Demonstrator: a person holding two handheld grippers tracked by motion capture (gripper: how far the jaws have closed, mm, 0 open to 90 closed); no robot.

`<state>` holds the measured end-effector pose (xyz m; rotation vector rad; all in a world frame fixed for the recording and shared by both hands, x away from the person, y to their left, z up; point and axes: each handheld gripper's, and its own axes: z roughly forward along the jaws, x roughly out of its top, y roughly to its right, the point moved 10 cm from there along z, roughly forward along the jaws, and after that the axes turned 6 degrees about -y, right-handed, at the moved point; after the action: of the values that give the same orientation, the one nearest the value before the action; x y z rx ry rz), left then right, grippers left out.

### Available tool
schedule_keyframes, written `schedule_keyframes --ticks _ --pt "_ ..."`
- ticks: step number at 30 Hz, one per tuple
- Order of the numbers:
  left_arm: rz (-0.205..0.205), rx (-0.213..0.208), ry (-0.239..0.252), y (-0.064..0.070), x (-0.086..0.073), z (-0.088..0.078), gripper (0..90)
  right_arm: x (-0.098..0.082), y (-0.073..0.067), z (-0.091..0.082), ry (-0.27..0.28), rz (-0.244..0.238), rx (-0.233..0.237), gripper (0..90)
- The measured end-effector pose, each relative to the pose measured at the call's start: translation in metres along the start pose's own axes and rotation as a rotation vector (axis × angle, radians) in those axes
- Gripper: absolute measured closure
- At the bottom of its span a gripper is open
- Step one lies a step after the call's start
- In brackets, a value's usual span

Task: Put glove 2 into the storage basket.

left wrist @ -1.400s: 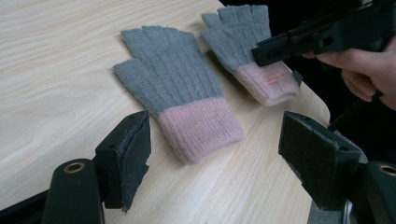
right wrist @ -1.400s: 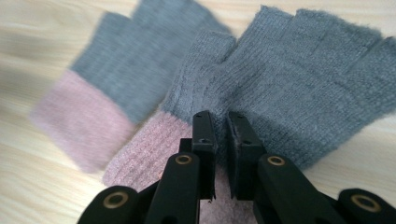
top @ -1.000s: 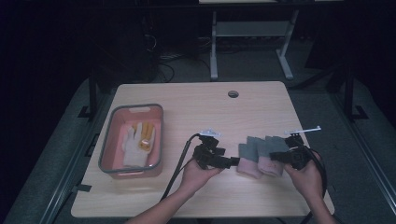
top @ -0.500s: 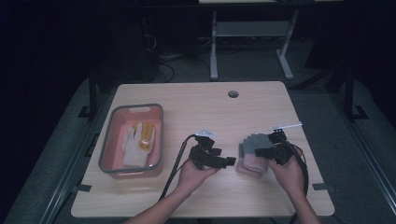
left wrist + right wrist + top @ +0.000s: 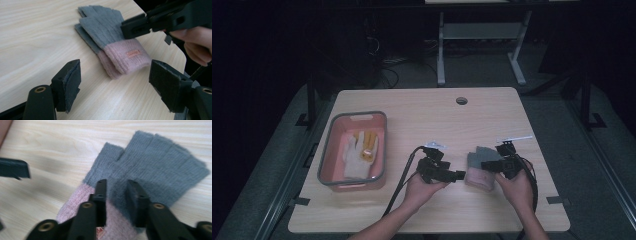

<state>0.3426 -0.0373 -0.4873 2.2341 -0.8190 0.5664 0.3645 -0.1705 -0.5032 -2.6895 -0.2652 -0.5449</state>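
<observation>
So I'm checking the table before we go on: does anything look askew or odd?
Nothing stands out. The grey and pink gloves lie stacked flat on the table, edges slightly offset. The bin sits square at the left with gloves inside.

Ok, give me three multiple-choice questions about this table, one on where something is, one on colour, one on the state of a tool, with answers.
1. Where do the pale gloves lie?
A. in the pink tray
B. beside the table's hole
C. under the left tool

2. What colour is the cuff of the knit gloves on the table?
A. yellow
B. pink
C. black

3. How does the left tool stand?
A. clamped on the gloves
C. open, nothing between its pads
B. shut on the tray rim

Answers: 1 A, the high view shows them inside the tray. 2 B, grey fingers, pink cuff. 3 C, its pads stand wide apart short of the gloves.
</observation>
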Motion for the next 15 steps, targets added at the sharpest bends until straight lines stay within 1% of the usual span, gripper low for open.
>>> schedule_keyframes --ticks 2,5,7,9,10,12,13,15 --pt "-0.002 -0.005 -0.005 0.002 0.001 0.005 25.8 -0.001 0.001 -0.002 0.007 0.004 0.006 67.3" --pt "-0.001 -0.006 -0.015 0.002 0.002 0.011 26.3 -0.003 0.006 -0.006 0.029 0.018 0.014 62.9" --pt "-0.009 -0.009 -0.021 0.003 0.003 0.016 26.3 -0.005 0.011 -0.007 0.039 0.025 0.02 59.9" --pt "-0.021 -0.024 -0.023 0.003 0.005 0.021 28.0 -0.006 0.014 -0.008 0.044 0.039 0.028 58.5" --pt "-0.045 -0.044 -0.029 0.003 0.006 0.025 28.3 -0.008 0.017 -0.008 0.057 0.046 0.031 56.8" --pt "-0.053 -0.046 -0.03 0.003 0.006 0.027 28.6 -0.008 0.019 -0.008 0.062 0.047 0.028 56.3" --pt "-0.055 -0.042 -0.032 0.002 0.007 0.029 28.9 -0.01 0.02 -0.008 0.059 0.057 0.027 55.6" --pt "-0.06 -0.051 -0.045 0.004 0.007 0.034 29.9 -0.011 0.024 -0.007 0.064 0.057 0.028 54.1"
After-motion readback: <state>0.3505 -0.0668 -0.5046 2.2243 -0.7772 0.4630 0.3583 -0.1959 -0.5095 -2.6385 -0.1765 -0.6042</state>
